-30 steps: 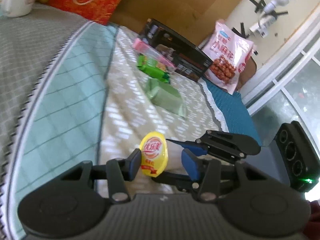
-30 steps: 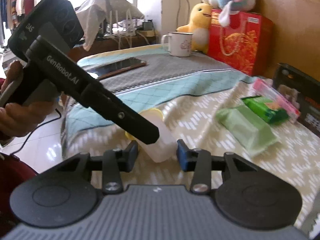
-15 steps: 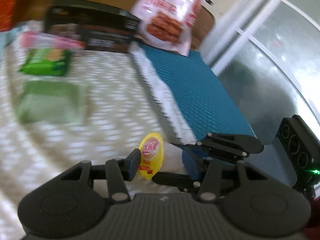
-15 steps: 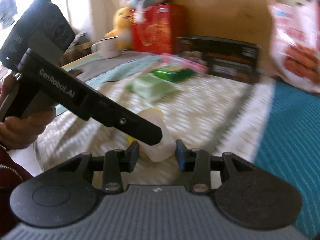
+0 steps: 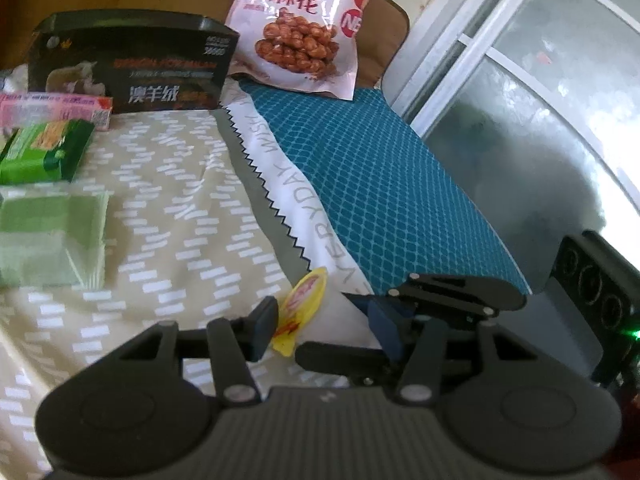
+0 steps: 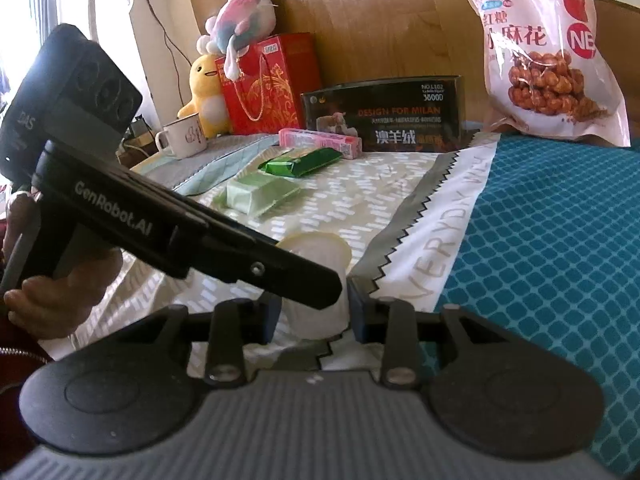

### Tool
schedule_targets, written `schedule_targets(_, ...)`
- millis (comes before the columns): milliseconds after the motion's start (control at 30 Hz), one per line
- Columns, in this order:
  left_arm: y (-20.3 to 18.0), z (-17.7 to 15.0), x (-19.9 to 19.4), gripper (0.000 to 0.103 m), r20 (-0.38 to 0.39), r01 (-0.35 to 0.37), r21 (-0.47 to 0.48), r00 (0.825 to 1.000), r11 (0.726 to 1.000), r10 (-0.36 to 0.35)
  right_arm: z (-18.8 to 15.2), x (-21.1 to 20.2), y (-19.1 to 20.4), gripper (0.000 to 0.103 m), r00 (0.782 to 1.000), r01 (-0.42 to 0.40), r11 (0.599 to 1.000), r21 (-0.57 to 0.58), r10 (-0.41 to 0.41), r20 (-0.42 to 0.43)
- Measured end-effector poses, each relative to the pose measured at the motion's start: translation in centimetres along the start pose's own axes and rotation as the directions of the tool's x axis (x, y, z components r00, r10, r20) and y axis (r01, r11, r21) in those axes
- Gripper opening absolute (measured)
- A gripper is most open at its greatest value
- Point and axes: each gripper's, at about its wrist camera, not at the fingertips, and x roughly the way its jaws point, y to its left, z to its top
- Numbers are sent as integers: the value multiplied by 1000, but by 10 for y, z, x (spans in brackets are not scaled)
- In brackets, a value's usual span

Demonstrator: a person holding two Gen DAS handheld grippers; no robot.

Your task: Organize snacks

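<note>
Cup (image 6: 316, 280) handed over: left gripper (image 5: 320, 330) jaws just opening, lid (image 5: 302, 308) released; right gripper (image 6: 314, 312) closing, cup clenched.

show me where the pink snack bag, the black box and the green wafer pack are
pink snack bag (image 6: 548, 56), right wrist view, on its printed front.
black box (image 6: 384, 114), right wrist view, on its front face.
green wafer pack (image 6: 302, 162), right wrist view, on its top side.

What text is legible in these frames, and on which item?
"小麻花", "红糖": pink snack bag.
"DESIGN FOR MILAN", "澳羊绒", "3800D": black box.
"GenRobot.AI": left gripper, on its side in the right wrist view.
"VERYDAY": white cloth strip, partly cut off.
Yellow lid of the cup, pink pack, green pack: print too blurred.
</note>
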Motion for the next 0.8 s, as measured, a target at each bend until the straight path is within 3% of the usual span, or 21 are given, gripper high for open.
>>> schedule_targets(800, 5, -13, -8, 54, 38, 9, -25, 999, 1000, -8, -6, 3, 25, 40, 993, 117, 979, -165, -117, 6)
